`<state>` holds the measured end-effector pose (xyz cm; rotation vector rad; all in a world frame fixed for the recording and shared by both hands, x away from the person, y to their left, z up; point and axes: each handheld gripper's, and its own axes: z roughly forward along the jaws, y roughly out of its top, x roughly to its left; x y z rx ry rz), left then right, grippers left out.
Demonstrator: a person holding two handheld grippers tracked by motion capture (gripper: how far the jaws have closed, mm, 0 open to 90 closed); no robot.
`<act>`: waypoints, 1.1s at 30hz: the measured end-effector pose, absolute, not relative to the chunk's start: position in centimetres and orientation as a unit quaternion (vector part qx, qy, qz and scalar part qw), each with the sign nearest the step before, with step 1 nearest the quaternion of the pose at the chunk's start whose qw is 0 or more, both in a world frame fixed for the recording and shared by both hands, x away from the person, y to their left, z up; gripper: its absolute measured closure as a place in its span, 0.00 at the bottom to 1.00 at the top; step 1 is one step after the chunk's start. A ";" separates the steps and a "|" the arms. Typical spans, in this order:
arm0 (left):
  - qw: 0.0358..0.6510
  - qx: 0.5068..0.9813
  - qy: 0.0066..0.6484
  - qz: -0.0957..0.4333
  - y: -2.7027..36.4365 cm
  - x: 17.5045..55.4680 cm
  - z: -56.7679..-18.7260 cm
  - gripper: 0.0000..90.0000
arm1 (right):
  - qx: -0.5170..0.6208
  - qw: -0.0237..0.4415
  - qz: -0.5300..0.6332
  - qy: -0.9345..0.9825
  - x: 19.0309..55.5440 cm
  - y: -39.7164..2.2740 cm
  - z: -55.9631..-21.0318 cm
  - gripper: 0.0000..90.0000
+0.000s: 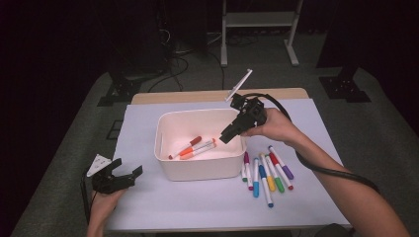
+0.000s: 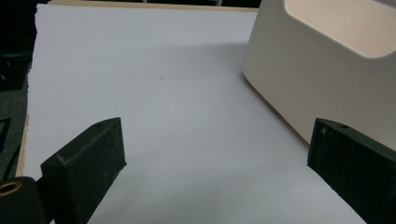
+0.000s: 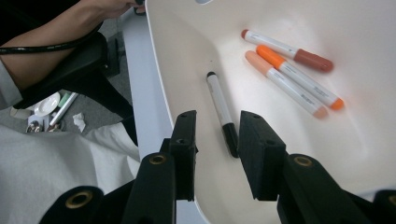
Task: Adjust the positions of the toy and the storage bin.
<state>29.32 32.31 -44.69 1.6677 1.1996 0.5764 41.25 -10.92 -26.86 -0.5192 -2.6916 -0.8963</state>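
Observation:
A white bin (image 1: 159, 143) stands mid-table with a red-capped marker (image 1: 190, 145) and orange markers (image 1: 200, 148) lying inside. My right gripper (image 1: 225, 138) hangs over the bin's right side, tilted down into it. In the right gripper view its jaws (image 3: 218, 116) stand apart, open, with a black-capped white marker (image 3: 220, 105) lying loose on the bin floor (image 3: 364, 140) beyond them, untouched by the pads. My left gripper (image 1: 129, 168) rests near the table's front left corner, jaws wide open (image 2: 215, 144) and nothing between them, the bin wall (image 2: 327, 70) to its right.
Several coloured markers (image 1: 267, 173) lie in a row on the white sheet (image 1: 197, 207) just right of the bin. A thin white slab (image 1: 240, 84) leans upright at the table's back edge. Dark floor with stands and cables surrounds the table.

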 end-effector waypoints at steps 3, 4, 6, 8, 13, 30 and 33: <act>0.482 0.685 0.492 0.237 32.3 29.3 -44.7 0.03 | -0.188 0.121 -0.317 -0.922 41.1 -12.3 -26.5 0.73; 0.482 0.686 0.491 0.237 32.3 29.4 -44.7 0.03 | -0.193 0.119 -0.319 -0.920 41.0 -12.8 -26.4 0.73; 0.481 0.686 0.492 0.237 32.2 29.4 -44.7 0.03 | -0.199 0.114 -0.325 -0.918 40.9 -13.8 -26.3 0.73; 0.481 0.686 0.492 0.236 32.2 29.4 -44.7 0.03 | -0.209 0.113 -0.329 -0.914 40.8 -14.9 -26.3 0.73; 0.480 0.686 0.493 0.237 32.2 29.3 -44.7 0.03 | -0.232 0.105 -0.338 -0.906 40.4 -17.7 -26.9 0.72; 0.477 0.689 0.492 0.236 31.9 29.4 -44.8 0.03 | -0.334 0.083 -0.323 -0.882 39.4 -26.4 -35.4 0.69; 0.477 0.689 0.492 0.235 31.9 29.4 -44.8 0.03 | -0.353 0.078 -0.309 -0.880 39.5 -27.2 -37.4 0.69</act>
